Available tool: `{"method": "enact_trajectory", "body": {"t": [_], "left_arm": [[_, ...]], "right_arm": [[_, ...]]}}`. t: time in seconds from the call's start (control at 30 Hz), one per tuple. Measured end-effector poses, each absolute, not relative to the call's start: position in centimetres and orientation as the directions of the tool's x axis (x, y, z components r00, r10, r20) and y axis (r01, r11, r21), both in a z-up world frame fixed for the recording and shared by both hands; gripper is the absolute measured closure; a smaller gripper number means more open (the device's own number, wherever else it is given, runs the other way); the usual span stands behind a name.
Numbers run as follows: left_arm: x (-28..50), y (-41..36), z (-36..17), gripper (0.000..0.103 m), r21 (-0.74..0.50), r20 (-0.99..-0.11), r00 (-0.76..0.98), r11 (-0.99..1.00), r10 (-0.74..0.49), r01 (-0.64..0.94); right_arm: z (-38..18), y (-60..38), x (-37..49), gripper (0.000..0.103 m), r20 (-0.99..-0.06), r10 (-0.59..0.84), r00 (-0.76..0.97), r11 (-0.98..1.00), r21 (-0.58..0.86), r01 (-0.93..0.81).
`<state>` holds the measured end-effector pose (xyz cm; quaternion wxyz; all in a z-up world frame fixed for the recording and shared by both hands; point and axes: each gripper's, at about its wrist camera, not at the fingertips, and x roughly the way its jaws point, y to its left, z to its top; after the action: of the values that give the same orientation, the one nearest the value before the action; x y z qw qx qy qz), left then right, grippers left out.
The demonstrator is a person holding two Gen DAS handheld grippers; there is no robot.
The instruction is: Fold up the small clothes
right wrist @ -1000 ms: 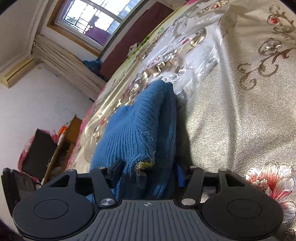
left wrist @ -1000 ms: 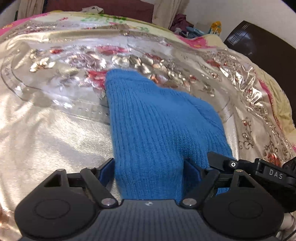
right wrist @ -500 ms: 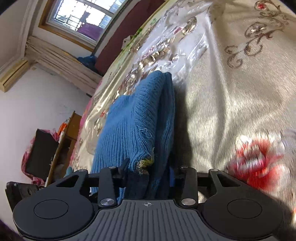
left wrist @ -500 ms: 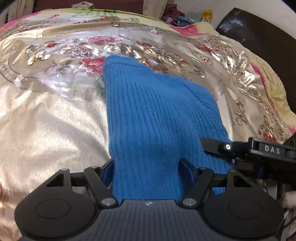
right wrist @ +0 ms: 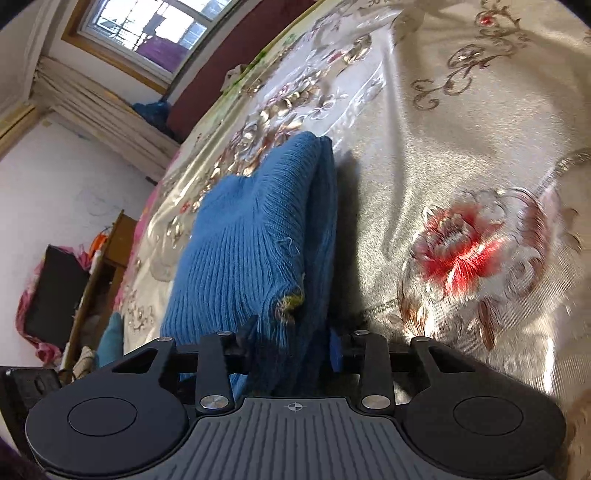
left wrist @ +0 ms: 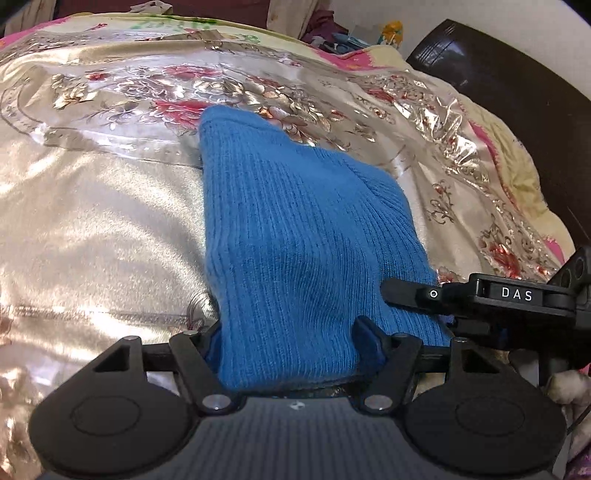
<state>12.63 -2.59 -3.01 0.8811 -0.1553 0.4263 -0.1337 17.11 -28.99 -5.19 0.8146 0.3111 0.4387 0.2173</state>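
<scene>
A blue ribbed knitted garment [left wrist: 295, 221] lies folded on the golden flowered bedspread [left wrist: 92, 221]. Its near edge is bunched between the pads of my left gripper [left wrist: 290, 339], whose jaws are closing on the knit. To the right, one of the right gripper's fingers [left wrist: 406, 291] lies against the same edge. In the right wrist view the garment [right wrist: 251, 240] shows doubled layers and a frayed yellowish spot [right wrist: 291, 302]. My right gripper [right wrist: 291, 350] pinches that corner, its jaws closing too.
The bedspread [right wrist: 461, 166] stretches wide on all sides. A dark headboard [left wrist: 498, 92] stands at the right. Loose clothes [left wrist: 332, 37] lie at the far end. A window [right wrist: 147, 29] and a wooden cabinet [right wrist: 107, 258] are beyond the bed's left side.
Both pairs of jaws have narrowed onto the blue garment. Both grippers slid back across the bed with it; a red embroidered flower has come into the right wrist view.
</scene>
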Motion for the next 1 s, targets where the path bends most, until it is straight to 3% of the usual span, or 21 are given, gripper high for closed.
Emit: {"method": "enact_trajectory", "body": {"t": [0.23,0.4,0.53,0.73,1.0], "left_arm": [[10.9,-1.8,-2.1,0.032,-0.347,-0.708,0.624,0.933,-0.330,0.099],[10.2,-1.9,-1.2,0.032,-0.263,-0.700,0.664,0.960,-0.262,0.102],[10.0,-1.7,-0.4,0.032,-0.265,-0.672,0.692,0.958,-0.263,0.107],[10.0,-1.5,0.5,0.032,-0.241,-0.651,0.724,0.966,-0.230,0.091],[12.0,-2.4,0.3,0.031,-0.215,-0.662,0.716,0.971,-0.222,0.102]], "right_arm": [[-4.0,-28.5,15.4,0.062,-0.602,0.564,0.565,0.765,0.639,-0.083],[-2.1,-28.5,13.8,0.062,-0.605,0.491,0.626,0.818,0.568,-0.092],[-0.1,-28.0,13.2,0.062,-0.595,0.431,0.679,0.865,0.487,-0.122],[1.7,-26.3,14.9,0.062,-0.572,0.419,0.706,0.885,0.430,-0.177],[1.0,-22.7,19.0,0.064,-0.611,0.409,0.678,0.904,0.375,-0.207]]}}
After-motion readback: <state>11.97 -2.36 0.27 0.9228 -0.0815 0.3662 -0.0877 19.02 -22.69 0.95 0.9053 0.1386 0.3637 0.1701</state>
